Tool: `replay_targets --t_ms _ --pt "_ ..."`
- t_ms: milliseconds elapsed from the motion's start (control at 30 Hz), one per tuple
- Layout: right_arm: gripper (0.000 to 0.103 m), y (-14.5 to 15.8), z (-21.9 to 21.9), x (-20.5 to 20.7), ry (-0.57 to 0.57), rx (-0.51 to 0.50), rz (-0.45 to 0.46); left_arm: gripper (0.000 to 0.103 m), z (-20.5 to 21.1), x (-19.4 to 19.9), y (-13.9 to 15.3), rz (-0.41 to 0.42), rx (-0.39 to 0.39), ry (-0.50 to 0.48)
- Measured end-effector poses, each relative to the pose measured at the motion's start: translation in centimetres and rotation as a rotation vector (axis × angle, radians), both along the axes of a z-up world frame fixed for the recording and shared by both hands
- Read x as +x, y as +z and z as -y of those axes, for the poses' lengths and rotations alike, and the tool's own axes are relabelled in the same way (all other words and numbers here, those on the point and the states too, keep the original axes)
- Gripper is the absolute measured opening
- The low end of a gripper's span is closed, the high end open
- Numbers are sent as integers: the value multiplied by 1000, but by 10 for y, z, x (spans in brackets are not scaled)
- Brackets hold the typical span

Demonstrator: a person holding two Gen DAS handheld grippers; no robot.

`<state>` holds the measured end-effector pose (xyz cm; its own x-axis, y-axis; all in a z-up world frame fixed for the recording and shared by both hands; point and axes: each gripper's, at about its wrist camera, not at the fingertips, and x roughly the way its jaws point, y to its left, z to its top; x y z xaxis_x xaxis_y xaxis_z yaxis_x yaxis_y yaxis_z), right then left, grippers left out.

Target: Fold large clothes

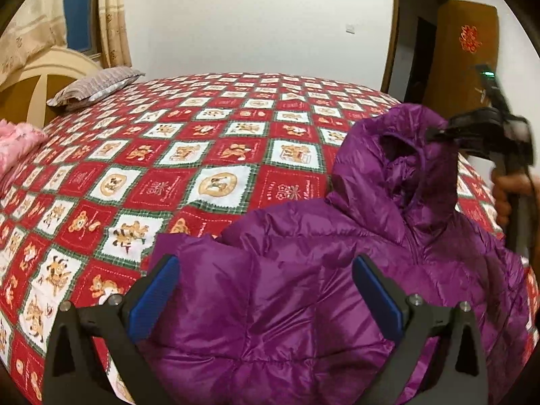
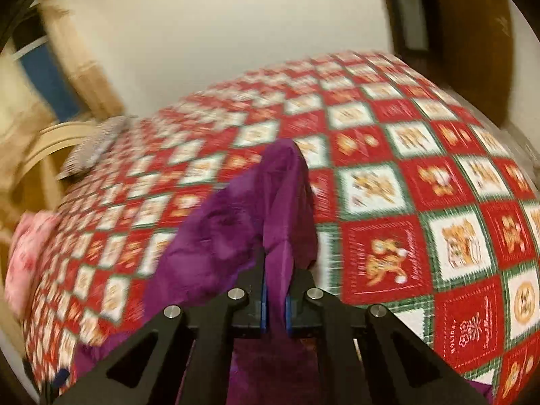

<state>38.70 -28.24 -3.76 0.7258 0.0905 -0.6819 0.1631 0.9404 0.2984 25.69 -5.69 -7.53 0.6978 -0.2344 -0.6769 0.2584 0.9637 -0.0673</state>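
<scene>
A purple hooded down jacket (image 1: 303, 303) lies at the near right part of a bed (image 1: 84, 202), its quilted body directly under and between the spread fingers of the left hand-held gripper (image 1: 266, 290), whose blue pads (image 1: 155, 300) stand wide apart and hold nothing. The right hand-held gripper (image 2: 275, 290) is clamped on a fold of the jacket's hood (image 1: 405, 155), which rises above the rest of the garment; in the left wrist view that gripper (image 1: 438, 133) shows at the right edge, gripped by a hand (image 1: 509, 195). The jacket's shell is glossy and puffy, stitched into soft panels, with a drawcord hanging at the hood opening. The bedcover is a flat patchwork of red and white squares with bear motifs and green plaid borders. A striped pillow (image 1: 94, 86) lies at the far left by the cream headboard (image 1: 44, 67), and a pink ruffled cloth (image 1: 17, 145) sits at the left edge. Most of the bed beyond and left of the jacket lies flat. A white wall (image 1: 253, 17), curtains (image 1: 114, 17) and a brown door (image 1: 462, 54) stand behind.
</scene>
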Motion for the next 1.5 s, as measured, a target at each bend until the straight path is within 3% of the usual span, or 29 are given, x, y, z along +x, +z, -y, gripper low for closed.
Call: replay_targets --t_ms 100,200,333,500,600,700,767,900,1000,1067,1133,1167,1200,1367,1467,1500 --pt "4 18 -19 -30 136 16 61 103 -7 -3 4 -21 -35 14" --pt "4 34 -51 -81 295 -66 90 103 -12 -11 7 -16 -32 25" --pt "4 32 -78 -138 419 -123 88 103 -18 -24 16 1 -26 32" --pt "4 -10 -110 -202 569 -302 19 103 -24 -37 28 23 -14 41" --pt "4 -44 -120 -227 572 -444 -41 103 -26 -45 34 39 2 35" --pt "5 -65 -118 -245 539 -506 -94 103 -27 -53 38 48 13 30" --pt "5 -68 -106 -259 497 -451 -121 103 -27 -57 38 49 20 26" --pt "5 -48 -71 -290 386 -259 -48 103 -24 -64 35 50 32 21" --pt "5 -25 -29 -292 240 -22 50 103 -21 -67 31 39 33 21" --pt "7 -14 3 -275 128 201 83 103 -19 -71 29 29 27 17" --pt "35 -10 19 -251 70 390 97 103 -17 -75 30 32 28 11" --pt "70 -10 28 -241 47 475 114 103 -16 -76 30 37 35 8" --pt "91 -10 30 -234 33 509 133 103 -16 -77 30 41 40 6" --pt "92 -16 36 -196 -74 582 166 103 -17 -72 27 50 65 4" --pt "90 -19 36 -167 -133 543 128 103 -23 -67 25 37 55 24" --pt "74 -16 31 -157 -119 510 125 103 -26 -66 25 34 48 30"
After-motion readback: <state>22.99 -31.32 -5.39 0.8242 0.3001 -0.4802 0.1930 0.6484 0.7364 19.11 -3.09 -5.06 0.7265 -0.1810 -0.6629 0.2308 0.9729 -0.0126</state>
